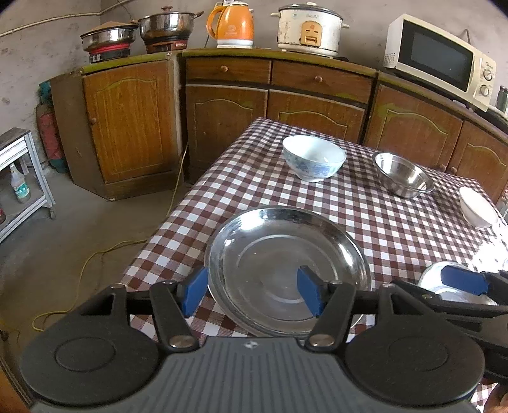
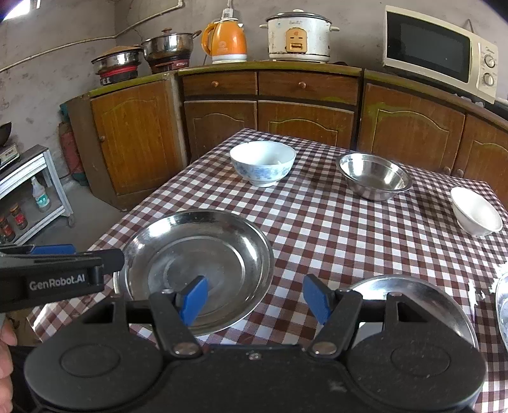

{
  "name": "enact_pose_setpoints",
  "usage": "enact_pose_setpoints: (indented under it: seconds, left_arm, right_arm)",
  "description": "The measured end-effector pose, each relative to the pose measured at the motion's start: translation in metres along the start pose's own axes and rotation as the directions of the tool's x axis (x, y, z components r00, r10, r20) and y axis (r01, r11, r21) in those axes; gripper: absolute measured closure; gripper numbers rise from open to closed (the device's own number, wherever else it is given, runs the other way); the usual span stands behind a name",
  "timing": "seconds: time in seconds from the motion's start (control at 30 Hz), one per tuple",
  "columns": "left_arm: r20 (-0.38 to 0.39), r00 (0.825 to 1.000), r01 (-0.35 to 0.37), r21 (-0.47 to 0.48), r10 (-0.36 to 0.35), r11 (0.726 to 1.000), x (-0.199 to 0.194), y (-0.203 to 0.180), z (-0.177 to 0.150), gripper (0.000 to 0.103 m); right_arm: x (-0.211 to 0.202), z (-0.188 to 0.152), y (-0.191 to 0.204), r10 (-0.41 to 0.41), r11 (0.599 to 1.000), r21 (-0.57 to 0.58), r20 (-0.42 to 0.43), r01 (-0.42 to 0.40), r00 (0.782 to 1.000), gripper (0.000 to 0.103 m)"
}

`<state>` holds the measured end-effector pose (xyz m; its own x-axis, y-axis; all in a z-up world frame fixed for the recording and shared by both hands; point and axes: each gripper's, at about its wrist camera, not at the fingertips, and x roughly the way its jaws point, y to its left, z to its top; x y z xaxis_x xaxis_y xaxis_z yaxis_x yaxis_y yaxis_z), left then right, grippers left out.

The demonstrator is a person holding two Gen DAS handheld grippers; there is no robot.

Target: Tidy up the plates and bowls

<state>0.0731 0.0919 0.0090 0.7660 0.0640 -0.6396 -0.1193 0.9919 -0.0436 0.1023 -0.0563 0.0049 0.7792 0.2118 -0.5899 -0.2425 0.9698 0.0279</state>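
A large steel plate (image 1: 285, 254) (image 2: 197, 247) lies near the front of the checkered table (image 1: 397, 228). My left gripper (image 1: 253, 292) is open over the plate's left rim, one pad outside the rim and one over the plate's middle. My right gripper (image 2: 255, 298) is open too, with its left pad above the big plate's near right edge and its right pad above the cloth. A smaller steel plate (image 2: 412, 292) (image 1: 457, 297) sits just right of it. Further back stand a blue-and-white bowl (image 1: 312, 160) (image 2: 262, 162), a steel bowl (image 1: 403, 174) (image 2: 374, 176) and a white bowl (image 1: 477, 206) (image 2: 476, 211).
Wooden cabinets (image 1: 127, 127) line the wall behind the table, carrying pots, an orange kettle (image 1: 231, 25), a rice cooker (image 1: 308, 28) and a microwave (image 1: 441, 57). A low shelf with bottles (image 1: 22, 178) and a yellow cable (image 1: 95, 254) lie on the floor to the left. A hand (image 2: 4, 343) shows at the left edge.
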Motion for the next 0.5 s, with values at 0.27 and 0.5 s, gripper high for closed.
enact_pose_setpoints:
  seconds: [0.27,0.5]
  left_arm:
    - [-0.01,1.0,-0.01,0.003,0.01,1.0,0.007,0.002,0.0,0.038]
    - [-0.012,1.0,-0.018,0.009,0.018,1.0,0.013,0.004,0.0,0.038]
  right_arm:
    - [0.008,0.0,0.003,0.005,1.0,-0.011,-0.008,-0.006,1.0,0.023]
    - [0.015,0.0,0.004,0.006,1.0,-0.015,-0.018,-0.006,1.0,0.023]
